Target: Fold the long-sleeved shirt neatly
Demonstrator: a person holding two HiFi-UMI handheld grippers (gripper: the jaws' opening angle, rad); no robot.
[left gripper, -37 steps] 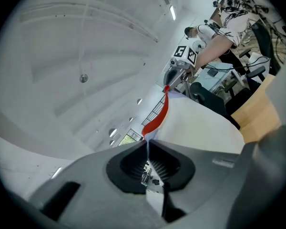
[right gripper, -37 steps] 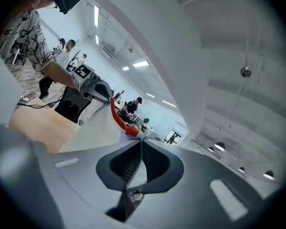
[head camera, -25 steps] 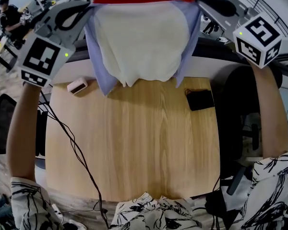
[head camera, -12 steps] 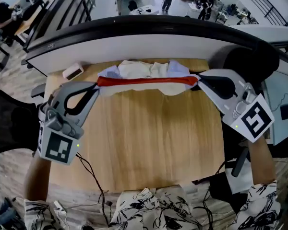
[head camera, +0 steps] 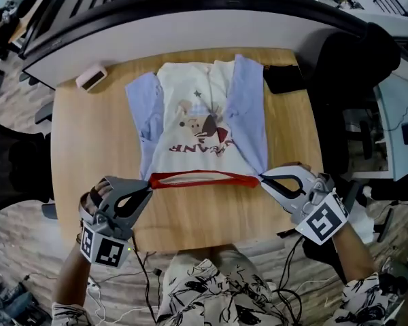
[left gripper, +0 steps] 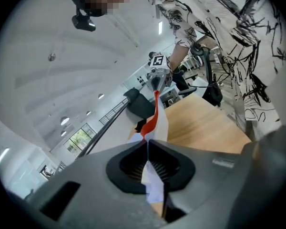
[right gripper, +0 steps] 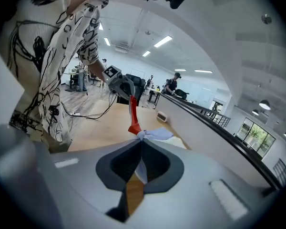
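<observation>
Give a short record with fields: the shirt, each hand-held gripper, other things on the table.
shirt: long-sleeved shirt spread on wooden table, print up
left hand-held gripper: shut on red edge, left corner
right hand-held gripper: shut on red edge, right corner
other things: small pale box far left; black object far right

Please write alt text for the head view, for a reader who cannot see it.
A long-sleeved shirt lies spread, print up, on a wooden table, its red edge stretched between the left hand-held gripper and the right hand-held gripper, both shut on it. A small pale device and a black object sit near the table's far edge.
</observation>
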